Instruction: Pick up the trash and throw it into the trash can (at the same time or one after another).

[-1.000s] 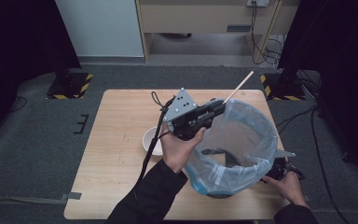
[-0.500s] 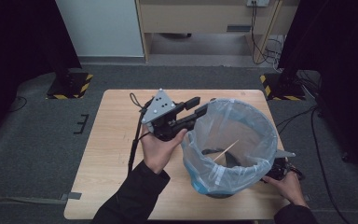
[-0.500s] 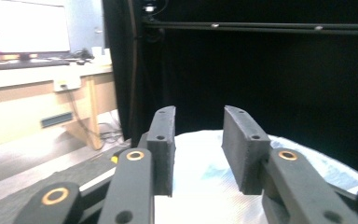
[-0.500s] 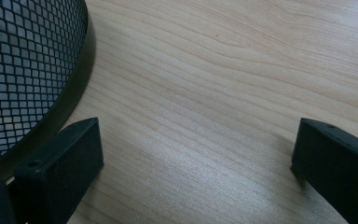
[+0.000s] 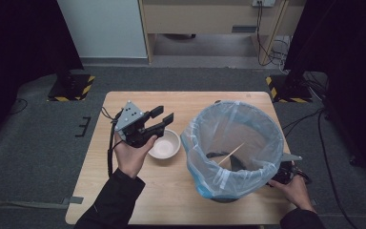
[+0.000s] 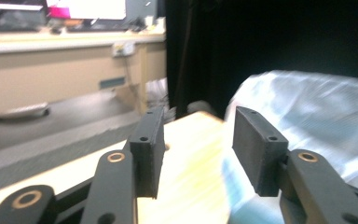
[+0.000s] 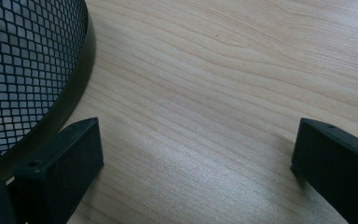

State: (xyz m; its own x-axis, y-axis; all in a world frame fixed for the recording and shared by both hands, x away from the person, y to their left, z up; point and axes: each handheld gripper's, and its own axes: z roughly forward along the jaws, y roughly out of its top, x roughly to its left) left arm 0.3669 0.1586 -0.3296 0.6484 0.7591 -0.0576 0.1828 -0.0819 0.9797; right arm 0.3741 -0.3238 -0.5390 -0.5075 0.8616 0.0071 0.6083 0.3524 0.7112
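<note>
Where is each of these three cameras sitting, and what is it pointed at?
High view: above the person's side, looking down on the table; both forearms, left gripper show.
Left gripper view: rides the left gripper, facing the lined bin; open jaws show.
Right gripper view: rides the right gripper, low by the bin's mesh base; open jaws show.
Shared: all see the bin and table.

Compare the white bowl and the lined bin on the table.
The white bowl is small, shallow and holds nothing visible; the bin is tall, wide, lined with a clear bluish bag, and holds a thin wooden stick. The bowl lies under the left gripper; the bin stands beside the right hand. Both are round, open-topped and upright on the table.
</note>
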